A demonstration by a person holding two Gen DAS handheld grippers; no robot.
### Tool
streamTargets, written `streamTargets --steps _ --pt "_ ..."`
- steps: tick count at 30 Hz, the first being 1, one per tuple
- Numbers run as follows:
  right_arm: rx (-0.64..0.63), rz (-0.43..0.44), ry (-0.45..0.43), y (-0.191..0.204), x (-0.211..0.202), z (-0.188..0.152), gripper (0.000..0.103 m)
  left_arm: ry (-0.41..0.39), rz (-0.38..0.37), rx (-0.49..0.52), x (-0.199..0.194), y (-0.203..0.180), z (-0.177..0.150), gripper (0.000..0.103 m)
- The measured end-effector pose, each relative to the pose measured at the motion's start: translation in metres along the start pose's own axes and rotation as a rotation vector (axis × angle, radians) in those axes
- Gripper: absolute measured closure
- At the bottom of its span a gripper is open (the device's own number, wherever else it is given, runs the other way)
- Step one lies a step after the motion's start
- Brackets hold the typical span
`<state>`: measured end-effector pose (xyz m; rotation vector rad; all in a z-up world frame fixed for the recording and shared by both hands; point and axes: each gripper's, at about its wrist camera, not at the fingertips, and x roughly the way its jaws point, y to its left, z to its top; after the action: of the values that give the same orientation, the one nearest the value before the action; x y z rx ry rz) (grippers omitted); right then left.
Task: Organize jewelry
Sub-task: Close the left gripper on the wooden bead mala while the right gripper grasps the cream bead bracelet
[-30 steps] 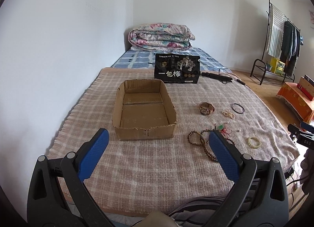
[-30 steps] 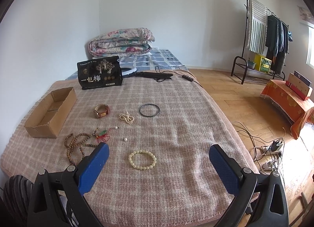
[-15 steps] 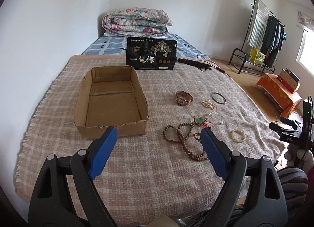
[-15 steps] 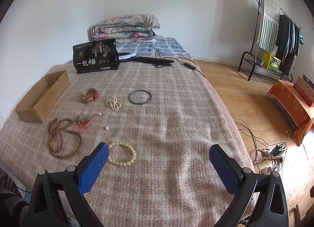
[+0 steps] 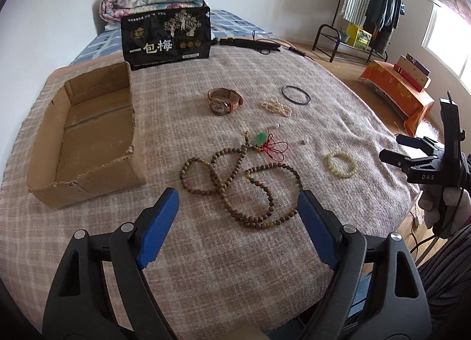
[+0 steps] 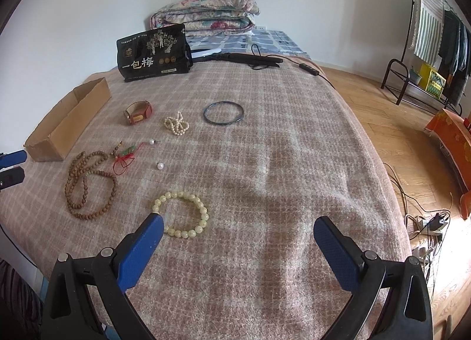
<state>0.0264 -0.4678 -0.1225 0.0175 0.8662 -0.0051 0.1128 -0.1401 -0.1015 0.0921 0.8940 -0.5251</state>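
Observation:
Jewelry lies loose on a plaid blanket: a long brown bead necklace (image 5: 241,184) (image 6: 88,184), a green pendant on red cord (image 5: 265,141), a watch (image 5: 223,101) (image 6: 138,112), a small pearl string (image 5: 276,107) (image 6: 176,125), a dark bangle (image 5: 295,94) (image 6: 223,112) and a pale yellow bead bracelet (image 5: 341,163) (image 6: 182,213). An empty cardboard box (image 5: 88,137) (image 6: 67,122) sits at the left. My left gripper (image 5: 237,222) is open, just short of the brown necklace. My right gripper (image 6: 235,240) is open; its left finger sits beside the yellow bracelet.
A black snack bag (image 5: 166,36) stands behind the box, with a black rod and cable (image 6: 250,59) and folded quilts (image 6: 206,13) beyond. Two loose pearls (image 6: 159,165) lie mid-blanket. The bed edge drops to a wood floor with cables (image 6: 426,222) at the right.
Both grippers moved forward and lower over the bed. The brown necklace now sits between the left fingers' line; the yellow bracelet is now close to the right gripper's left finger. Nothing was grasped.

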Motion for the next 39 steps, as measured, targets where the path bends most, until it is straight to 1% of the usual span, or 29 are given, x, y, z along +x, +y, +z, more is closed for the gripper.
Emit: streamTargets --steps 3,8,13,16,18,20,23,26,28,29,30,31,32,33,34,35,37,38,39 --pt "-0.005 0.02 0.016 -0.001 0.009 0.001 0.0 0.048 -0.005 -0.013 0.019 0.002 0.002 0.018" --pt "-0.021 0.046 0.055 0.001 0.026 0.002 0.002 0.094 0.005 -0.008 0.044 0.007 0.005 0.018" --pt "-0.032 0.074 0.096 0.006 0.042 0.004 0.005 0.124 -0.003 0.008 0.064 0.004 0.009 0.018" --pt "-0.043 0.092 0.122 0.011 0.052 0.007 0.008 0.134 0.014 0.04 0.074 -0.002 0.011 0.018" --pt "-0.063 0.096 0.137 0.016 0.058 0.008 0.011 0.141 0.02 0.045 0.08 -0.004 0.012 0.018" --pt "-0.084 0.094 0.152 0.02 0.063 0.009 0.013 0.148 0.026 0.04 0.087 -0.003 0.013 0.018" --pt "-0.097 0.075 0.177 0.024 0.073 0.011 0.018 0.159 0.06 0.043 0.097 -0.002 0.013 0.018" --pt "-0.096 0.061 0.196 0.024 0.08 0.011 0.019 0.176 0.096 0.047 0.107 0.001 0.012 0.018" --pt "-0.1 0.056 0.198 0.024 0.081 0.011 0.02 0.183 0.092 0.035 0.111 0.004 0.01 0.018" --pt "-0.103 0.055 0.2 0.025 0.081 0.011 0.022 0.182 0.087 0.027 0.112 0.005 0.009 0.018" --pt "-0.106 0.057 0.202 0.026 0.081 0.011 0.025 0.18 0.084 0.023 0.112 0.006 0.008 0.02" --pt "-0.108 0.063 0.205 0.026 0.081 0.011 0.027 0.179 0.082 0.021 0.112 0.006 0.008 0.026" --pt "-0.111 0.065 0.206 0.028 0.081 0.011 0.03 0.18 0.081 0.02 0.112 0.006 0.007 0.028" --pt "-0.114 0.069 0.207 0.029 0.081 0.011 0.032 0.18 0.076 0.018 0.111 0.006 0.007 0.033" --pt "-0.115 0.072 0.21 0.03 0.082 0.012 0.033 0.181 0.065 0.013 0.11 0.006 0.007 0.04" --pt "-0.115 0.076 0.211 0.03 0.082 0.012 0.037 0.182 0.053 0.007 0.109 0.006 0.007 0.045" --pt "-0.109 0.091 0.213 0.031 0.082 0.013 0.043 0.184 0.038 0.001 0.108 0.005 0.007 0.061" --pt "-0.107 0.098 0.213 0.032 0.082 0.014 0.047 0.185 0.028 0.002 0.107 0.005 0.006 0.065" --pt "-0.106 0.102 0.213 0.033 0.082 0.014 0.053 0.187 0.019 0.004 0.106 0.003 0.006 0.075"
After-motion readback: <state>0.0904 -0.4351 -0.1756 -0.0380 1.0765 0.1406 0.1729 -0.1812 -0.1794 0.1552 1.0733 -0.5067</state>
